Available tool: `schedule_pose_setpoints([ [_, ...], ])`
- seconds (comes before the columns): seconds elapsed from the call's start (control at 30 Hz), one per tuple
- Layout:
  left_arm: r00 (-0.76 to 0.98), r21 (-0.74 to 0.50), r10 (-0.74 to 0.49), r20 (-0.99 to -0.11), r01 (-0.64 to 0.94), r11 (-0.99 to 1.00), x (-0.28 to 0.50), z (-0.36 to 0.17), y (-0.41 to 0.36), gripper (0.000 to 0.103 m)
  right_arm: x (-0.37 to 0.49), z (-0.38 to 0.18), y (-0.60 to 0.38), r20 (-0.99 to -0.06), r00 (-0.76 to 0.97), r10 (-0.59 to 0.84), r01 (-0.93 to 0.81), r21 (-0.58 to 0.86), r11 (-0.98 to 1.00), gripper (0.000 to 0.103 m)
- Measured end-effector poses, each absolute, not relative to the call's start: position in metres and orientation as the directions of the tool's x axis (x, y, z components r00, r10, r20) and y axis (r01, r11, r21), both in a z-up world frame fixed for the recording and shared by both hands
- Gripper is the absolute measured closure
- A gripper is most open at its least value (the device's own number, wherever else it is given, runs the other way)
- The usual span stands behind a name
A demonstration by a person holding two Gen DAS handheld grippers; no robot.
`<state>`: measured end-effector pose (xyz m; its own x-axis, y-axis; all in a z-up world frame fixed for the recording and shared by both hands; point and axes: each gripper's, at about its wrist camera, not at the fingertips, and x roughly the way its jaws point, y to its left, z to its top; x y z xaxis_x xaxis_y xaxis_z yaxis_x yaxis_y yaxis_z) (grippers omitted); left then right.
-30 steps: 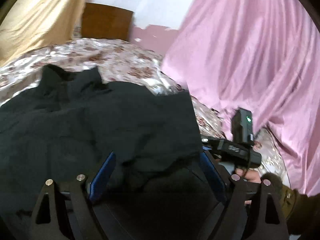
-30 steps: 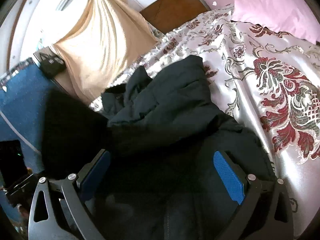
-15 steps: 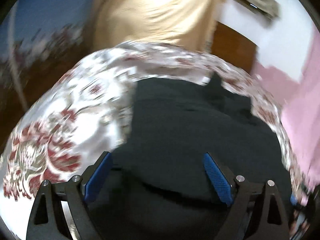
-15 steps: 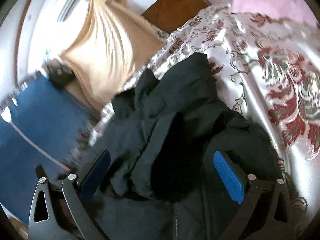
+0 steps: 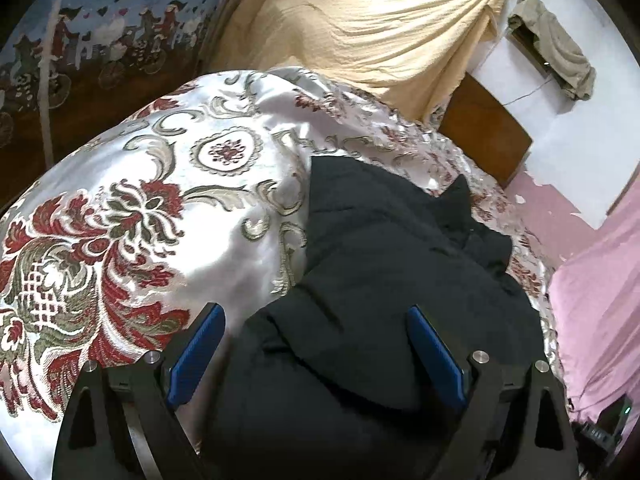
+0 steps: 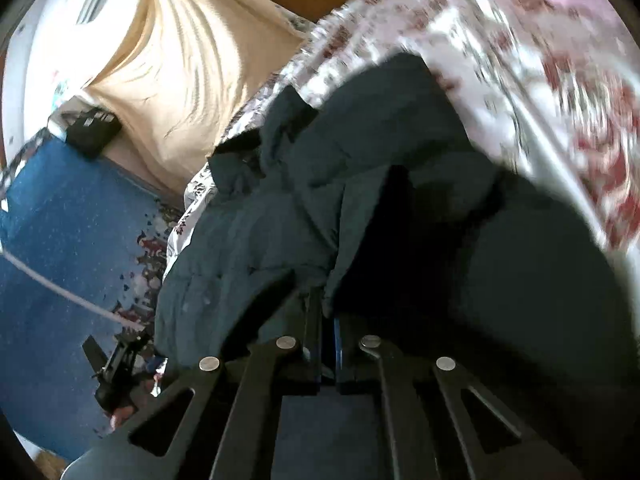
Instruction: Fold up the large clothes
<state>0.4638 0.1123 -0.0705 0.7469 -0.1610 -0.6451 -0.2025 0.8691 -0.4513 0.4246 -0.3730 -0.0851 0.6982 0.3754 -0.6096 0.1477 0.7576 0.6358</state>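
left gripper (image 5: 316, 354) spread wide; right gripper (image 6: 328, 340) clamped

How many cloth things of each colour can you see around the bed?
Black: 1, the jacket
Floral white and red: 1, the bedspread
Beige: 1, the curtain
Pink: 1, the sheet
Total: 4

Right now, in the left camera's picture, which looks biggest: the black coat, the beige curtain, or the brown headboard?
1. Black coat, though it lies nearest the camera.
2. Beige curtain.
3. Brown headboard, the smallest and partly hidden.
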Motion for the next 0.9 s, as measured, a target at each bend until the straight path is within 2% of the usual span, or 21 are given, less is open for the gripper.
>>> schedule_pose_setpoints([
  [0.1,0.760,-0.461,-0.172,-0.627,-0.183,0.868,0.463,-0.068,0.111,0.011,0.423,-0.045,-0.369,-0.597,0.752,0.281,0.088,0.512,0.854,0.099],
  [0.23,0.752,-0.412,-0.142,-0.644,-0.185,0.892,0.466,-0.070,0.104,0.011,0.441,-0.008,-0.380,-0.582,0.800,0.148,0.105,0.379,0.920,0.099],
  [0.47,0.673,-0.312,-0.085,-0.735,-0.223,0.924,0.479,-0.088,0.094,0.011,0.487,-0.053,-0.398,-0.701,0.711,0.055,0.200,0.277,0.940,0.098],
  [0.57,0.691,-0.318,-0.087,-0.718,-0.214,0.924,0.478,-0.083,0.093,0.011,0.483,-0.066,-0.397,-0.711,0.701,0.055,0.217,0.287,0.933,0.089],
  [0.63,0.725,-0.335,-0.093,-0.682,-0.198,0.921,0.478,-0.072,0.089,0.011,0.472,-0.055,-0.396,-0.679,0.734,-0.021,0.237,0.228,0.944,0.066],
  [0.73,0.759,-0.327,-0.143,-0.635,-0.095,0.940,0.487,-0.048,0.066,0.011,0.465,-0.028,-0.378,-0.585,0.807,-0.077,0.170,0.105,0.980,0.044],
  [0.8,0.757,-0.281,-0.173,-0.631,-0.015,0.960,0.497,-0.039,0.043,0.011,0.473,-0.018,-0.366,-0.571,0.820,-0.040,0.098,0.072,0.993,0.042],
  [0.9,0.714,-0.196,-0.228,-0.662,0.129,0.972,0.523,-0.037,0.001,0.011,0.498,-0.022,-0.349,-0.611,0.785,0.099,-0.030,0.123,0.992,0.042],
])
